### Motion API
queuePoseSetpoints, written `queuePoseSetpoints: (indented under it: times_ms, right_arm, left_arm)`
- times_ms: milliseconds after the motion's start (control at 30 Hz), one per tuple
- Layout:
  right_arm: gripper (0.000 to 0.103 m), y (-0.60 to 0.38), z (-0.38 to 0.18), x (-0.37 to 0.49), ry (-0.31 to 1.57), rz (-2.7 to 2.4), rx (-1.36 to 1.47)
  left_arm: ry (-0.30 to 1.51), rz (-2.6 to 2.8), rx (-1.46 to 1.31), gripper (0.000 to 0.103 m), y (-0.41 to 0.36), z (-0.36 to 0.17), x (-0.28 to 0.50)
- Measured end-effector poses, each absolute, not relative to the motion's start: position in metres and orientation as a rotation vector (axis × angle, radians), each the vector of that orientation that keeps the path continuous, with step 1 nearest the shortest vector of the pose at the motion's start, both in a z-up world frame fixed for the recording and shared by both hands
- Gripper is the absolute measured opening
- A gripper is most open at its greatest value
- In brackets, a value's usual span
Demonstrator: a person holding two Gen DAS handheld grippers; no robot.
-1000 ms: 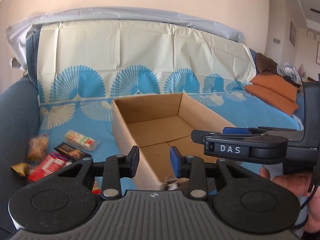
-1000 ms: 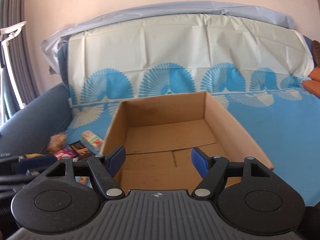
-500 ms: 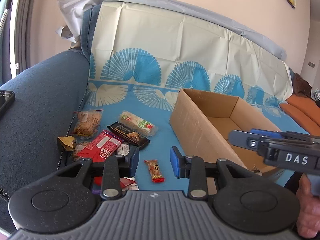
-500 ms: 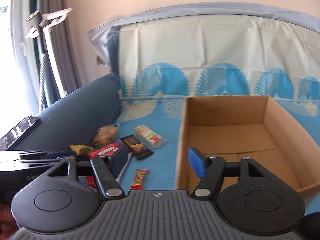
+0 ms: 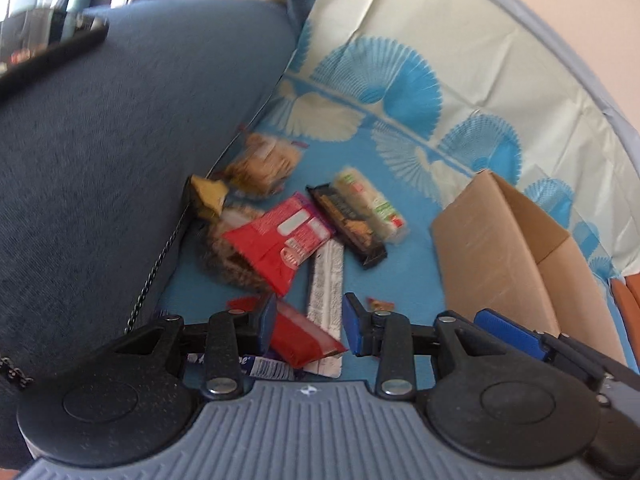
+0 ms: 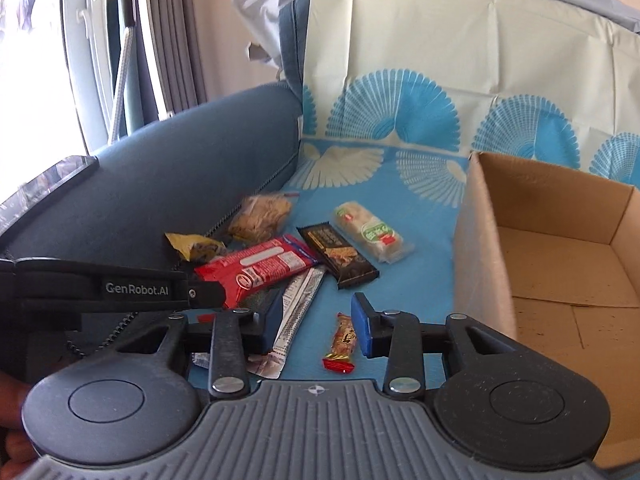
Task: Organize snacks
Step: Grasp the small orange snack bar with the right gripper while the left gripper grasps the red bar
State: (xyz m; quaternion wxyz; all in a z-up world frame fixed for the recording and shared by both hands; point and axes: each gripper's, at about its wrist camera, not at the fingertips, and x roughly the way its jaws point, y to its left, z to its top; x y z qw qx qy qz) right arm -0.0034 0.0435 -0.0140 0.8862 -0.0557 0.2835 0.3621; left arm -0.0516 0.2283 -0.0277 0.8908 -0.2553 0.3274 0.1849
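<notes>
Several wrapped snacks lie in a heap on the blue patterned sofa cover: a red packet (image 5: 280, 236) (image 6: 256, 268), a dark chocolate bar (image 5: 348, 220) (image 6: 340, 252), a pale bar with a green label (image 5: 372, 200) (image 6: 372, 228), a cookie bag (image 5: 260, 164) and a silver wrapper (image 5: 326, 284) (image 6: 300, 300). My left gripper (image 5: 310, 326) hovers over a red wrapper (image 5: 304, 340) and the silver one, its jaws opening and gripping nothing. Above the silver wrapper and a small red-gold bar (image 6: 344, 340), my right gripper (image 6: 316, 324) has its jaws closing on nothing. The empty cardboard box (image 5: 492, 256) (image 6: 472, 248) stands to the right.
The dark blue sofa armrest (image 5: 100, 160) rises directly left of the heap, with a phone (image 5: 48, 44) lying on top and a chain (image 5: 160, 256) along its seam. The left gripper's body (image 6: 120, 288) crosses the right wrist view. An orange cushion (image 5: 628, 292) lies beyond the box.
Both views have swung left and down from the box to the snack heap. The right jaws have narrowed. The left gripper has rolled, tilting its view.
</notes>
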Motion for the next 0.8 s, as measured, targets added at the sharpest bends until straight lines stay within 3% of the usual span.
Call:
queuePoseSetpoints:
  times_ms: [100,233,400,500,567,667,800]
  right_arm:
    - [0.05,0.06,-0.032,0.01,0.635,0.721,-0.145]
    - [0.067,0.074,-0.057,0.033,0.719,0.653,-0.168]
    - [0.072,0.086,-0.085,0.05,0.814,0.631,-0.172]
    - [0.071,0.092,-0.096,0.054,0.838,0.627,-0.194]
    - [0.066,0.095,-0.098,0.05,0.812,0.63,-0.217]
    - [0.025,0.096,-0.096,0.045,0.778,0.667,-0.247]
    - [0.019,0.093,-0.091,0.04,0.765,0.678,-0.291]
  left_arm:
    - [0.751,0.425,-0.568,0.054,0.236,-0.035,-0.046]
    - [0.824,0.453,-0.618,0.07,0.247,-0.047,-0.041]
    - [0.848,0.43,-0.622,0.08,0.25,-0.054,-0.036]
    - [0.856,0.43,-0.621,0.081,0.251,-0.057,-0.033]
    - [0.862,0.436,-0.622,0.082,0.25,-0.059,-0.028]
    - [0.895,0.447,-0.655,0.081,0.255,-0.066,-0.022]
    - [0.916,0.448,-0.682,0.081,0.261,-0.07,-0.022]
